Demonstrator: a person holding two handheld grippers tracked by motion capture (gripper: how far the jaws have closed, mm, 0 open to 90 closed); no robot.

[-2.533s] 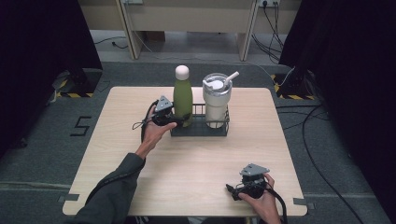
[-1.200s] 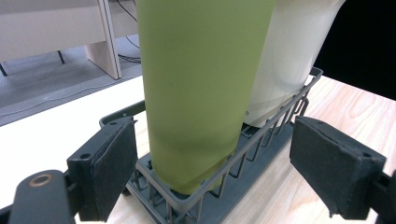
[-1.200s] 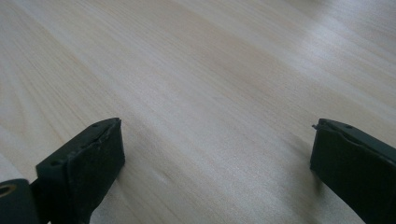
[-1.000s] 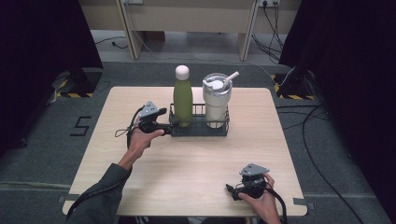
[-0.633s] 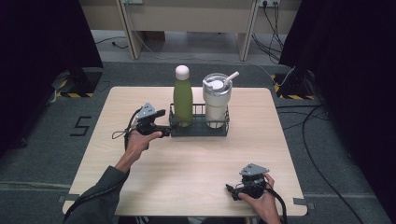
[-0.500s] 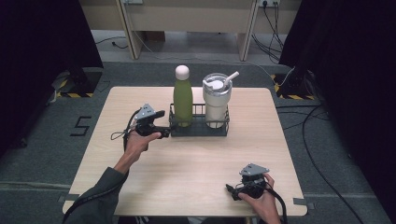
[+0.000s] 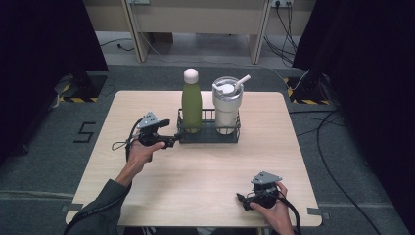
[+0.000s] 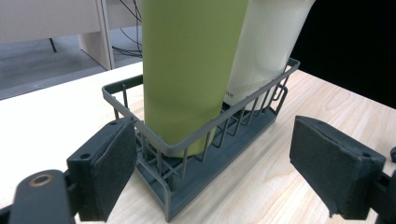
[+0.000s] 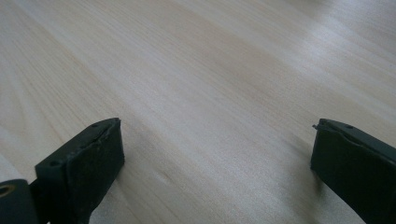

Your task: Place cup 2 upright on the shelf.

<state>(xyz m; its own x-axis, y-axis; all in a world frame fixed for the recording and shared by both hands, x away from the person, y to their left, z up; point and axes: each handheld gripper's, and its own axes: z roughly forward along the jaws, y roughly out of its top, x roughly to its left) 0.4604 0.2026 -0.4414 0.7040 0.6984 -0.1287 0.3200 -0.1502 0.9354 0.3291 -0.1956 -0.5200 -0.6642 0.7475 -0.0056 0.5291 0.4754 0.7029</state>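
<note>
Your left gripper (image 8: 212, 177) stands open, its jaws straddling the near end of the wire rack (image 8: 261, 93) without pressing it; the green bottle (image 8: 187, 70) rises just ahead, the white tumbler (image 8: 266, 46) behind. Your right gripper (image 9: 217, 154) is open above bare table (image 9: 210, 70).

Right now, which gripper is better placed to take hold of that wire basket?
Left. The left gripper sits at the basket's near end, jaws open on either side of its corner. The right gripper rests far off at the table's front edge, facing bare wood.
</note>
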